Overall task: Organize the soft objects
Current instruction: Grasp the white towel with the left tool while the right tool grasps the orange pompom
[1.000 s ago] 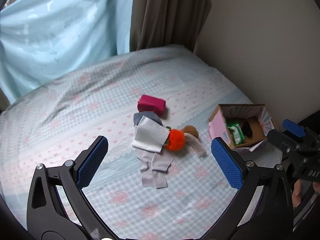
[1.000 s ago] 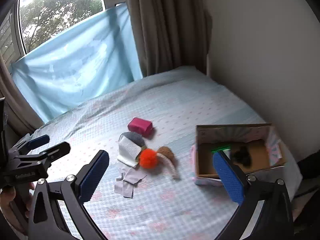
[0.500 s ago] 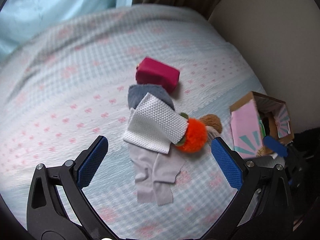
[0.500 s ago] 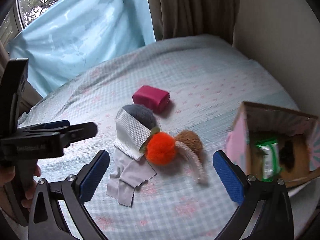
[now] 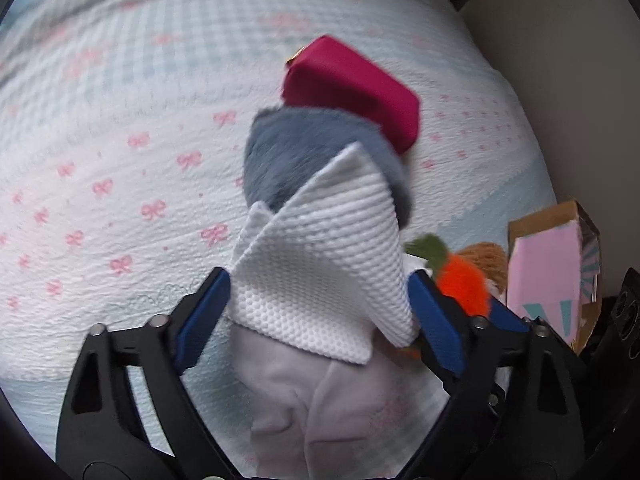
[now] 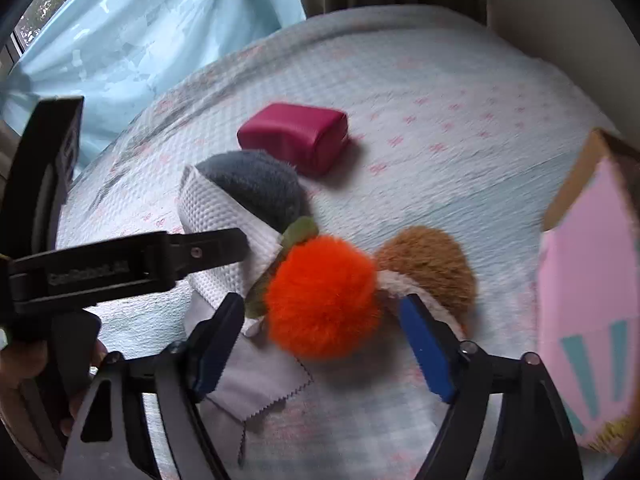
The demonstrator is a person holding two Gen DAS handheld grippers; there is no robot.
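Note:
My left gripper [image 5: 318, 292] hangs low over a white waffle cloth [image 5: 320, 256]. Its jaws are closing, with the cloth between the blue pads, which stand at the cloth's edges. The cloth lies over a grey plush [image 5: 304, 148] and a thin light-grey cloth [image 5: 304, 400]. My right gripper [image 6: 320, 320] is around an orange pompom [image 6: 320, 296] with a green leaf. Its jaws are closing too, and a small gap shows on each side of the pompom. A brown plush [image 6: 432, 264] with a beige strap touches the pompom. A magenta pouch [image 6: 296, 136] lies behind.
A pink cardboard box [image 6: 588, 320] stands at the right on the checked bedspread [image 6: 420, 92]. One finger of the left gripper [image 6: 208, 250] crosses the white cloth in the right wrist view, held by a hand [image 6: 24, 360]. Blue curtain [image 6: 160, 32] and a wall lie behind.
Both grippers have come down close to the pile and their jaws have narrowed. The white cloth now sits between the left pads and the orange pompom between the right pads.

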